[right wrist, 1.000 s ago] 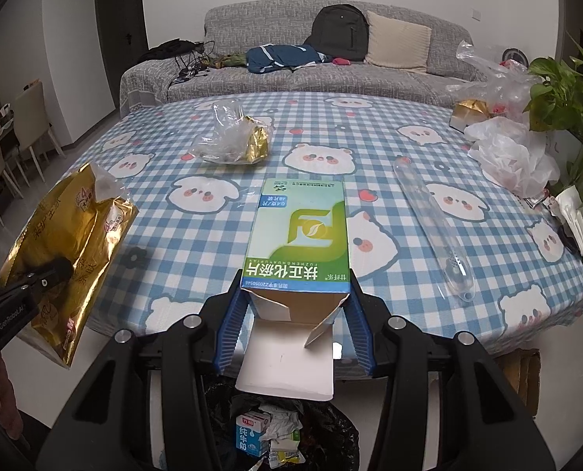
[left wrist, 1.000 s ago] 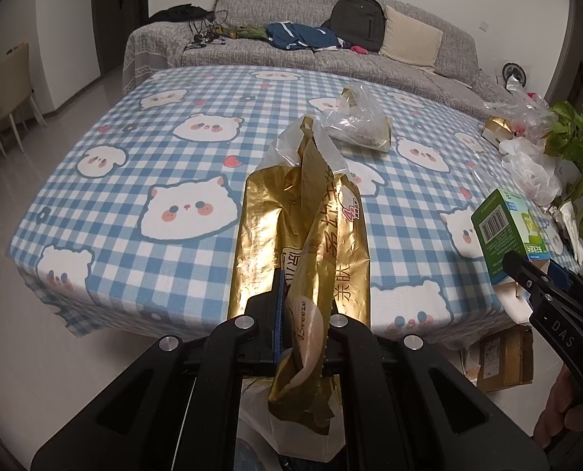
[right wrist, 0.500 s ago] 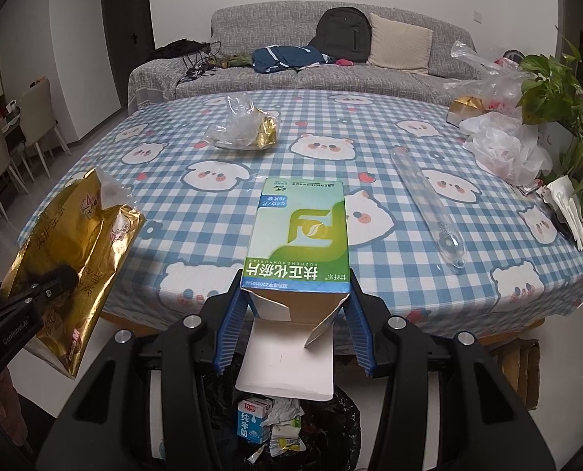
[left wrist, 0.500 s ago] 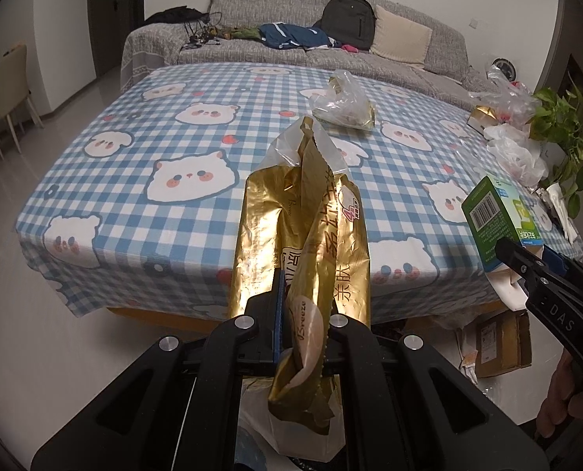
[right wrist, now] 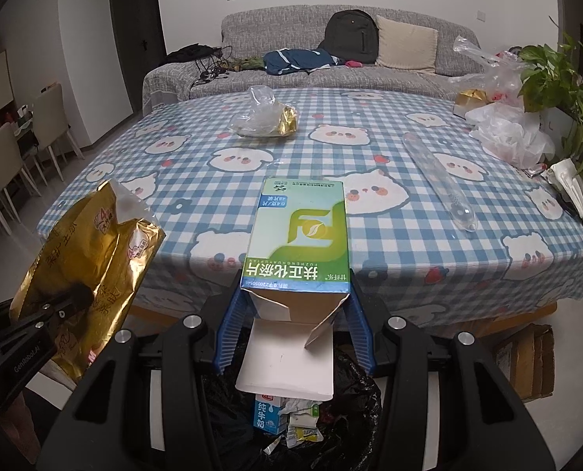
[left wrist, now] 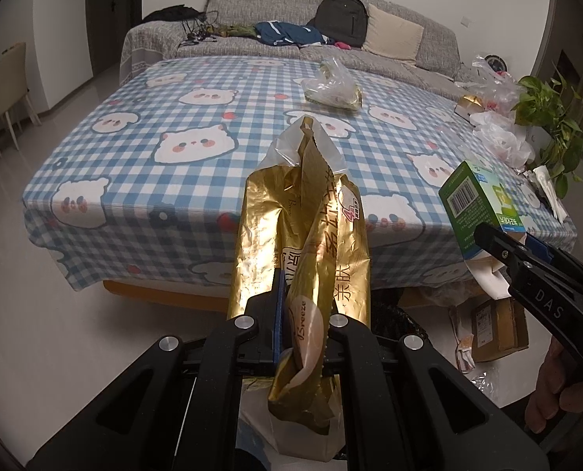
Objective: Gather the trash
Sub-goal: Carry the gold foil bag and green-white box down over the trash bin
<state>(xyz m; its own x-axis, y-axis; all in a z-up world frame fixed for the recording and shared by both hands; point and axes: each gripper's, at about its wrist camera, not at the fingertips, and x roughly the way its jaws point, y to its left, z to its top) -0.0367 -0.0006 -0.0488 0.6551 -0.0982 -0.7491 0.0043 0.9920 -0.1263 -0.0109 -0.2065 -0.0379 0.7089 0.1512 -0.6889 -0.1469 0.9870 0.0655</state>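
Note:
My left gripper is shut on a crumpled gold foil bag, which stands up between its fingers; the same bag shows at the left of the right wrist view. My right gripper is shut on a green and white carton whose open flap hangs down. Under the carton lies a black-lined trash bin with a milk carton and scraps in it. Both grippers are off the near edge of the checked table. A clear bag with gold wrapping and a clear plastic tube lie on it.
White and clear plastic bags and a potted plant crowd the table's right side. Cardboard boxes sit on the floor at right. A grey sofa is behind the table, chairs at left.
Both grippers have drawn back from the table with their loads still held. The table edge now lies farther away and the trash bin shows more fully below the carton.

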